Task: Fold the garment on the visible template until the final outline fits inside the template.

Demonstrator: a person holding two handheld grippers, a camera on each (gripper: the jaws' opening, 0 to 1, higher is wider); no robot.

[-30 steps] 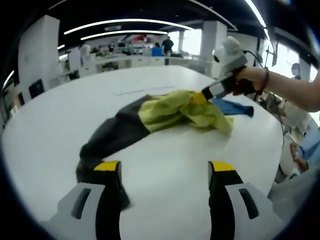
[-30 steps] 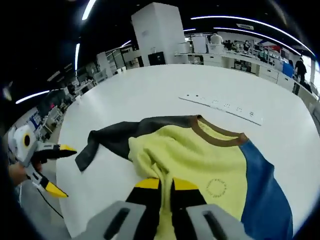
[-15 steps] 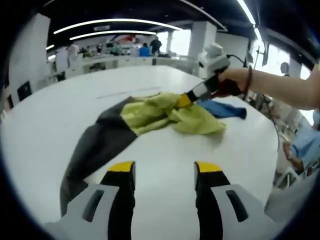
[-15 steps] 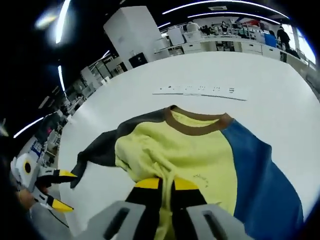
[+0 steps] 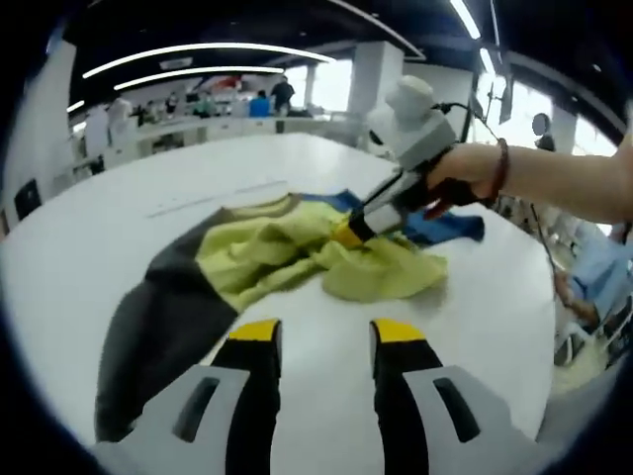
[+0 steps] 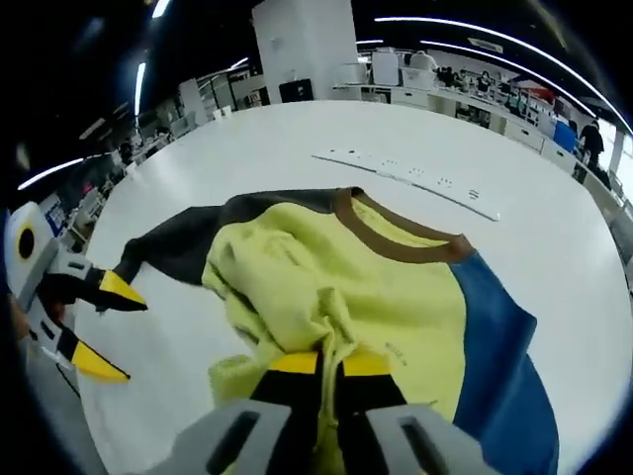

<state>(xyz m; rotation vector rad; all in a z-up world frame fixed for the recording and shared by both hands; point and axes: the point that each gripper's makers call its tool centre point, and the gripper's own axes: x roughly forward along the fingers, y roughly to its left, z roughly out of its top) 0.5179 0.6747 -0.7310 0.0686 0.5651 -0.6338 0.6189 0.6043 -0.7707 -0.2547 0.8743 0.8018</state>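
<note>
Centre of the right gripper view: right gripper (image 6: 329,363), jaws pinched tight on a bunched yellow fold of the garment (image 6: 346,277); brown collar and blue sleeve spread toward the right. Left gripper (image 5: 319,334) at lower centre of its own view, jaws parted, holding nothing, just short of the dark sleeve. White table (image 5: 475,307) lies bare around the cloth. White strip (image 6: 406,180) beyond the collar.

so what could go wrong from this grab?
1. The right tongs are shut on a bunched yellow fold of the shirt; pulling may drag several layers and leave it crumpled rather than flat.
2. The left tongs are open over bare table, so the grey sleeve isn't pinned and may slide along.
</note>
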